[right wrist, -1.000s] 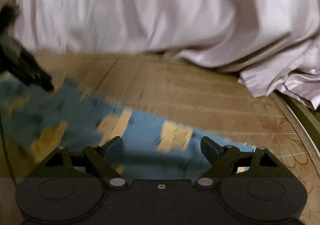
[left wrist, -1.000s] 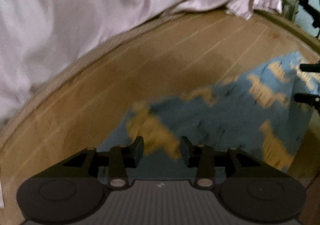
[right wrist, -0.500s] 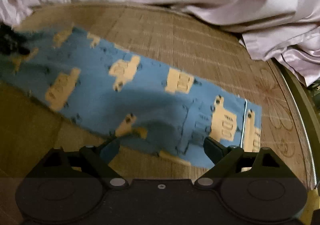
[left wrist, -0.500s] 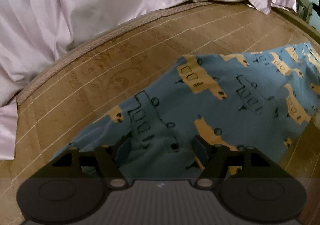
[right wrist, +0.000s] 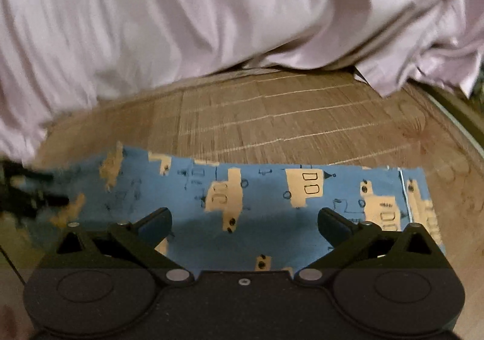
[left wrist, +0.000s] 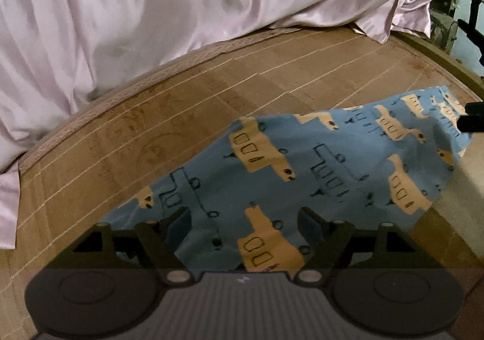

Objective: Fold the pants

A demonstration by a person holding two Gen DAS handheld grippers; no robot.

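Note:
Blue pants printed with tan vehicles lie spread on a woven bamboo mat. My left gripper hovers open over the near left part of the cloth, nothing between its fingers. In the right wrist view the same pants stretch across as a flat band, with a hem and white stitch line at the right end. My right gripper stands open above the band's near edge, empty. The right gripper's dark tip shows at the far right edge of the left wrist view, over the cloth.
A pale pink satin sheet is bunched along the far side of the mat, and appears again in the right wrist view. The mat's dark border curves at the right. Blurred dark shapes sit at the left of the right wrist view.
The pants went from being carried in motion to lying flat on the mat. My left gripper went from narrowly parted to wide open; both grippers now hover over the cloth.

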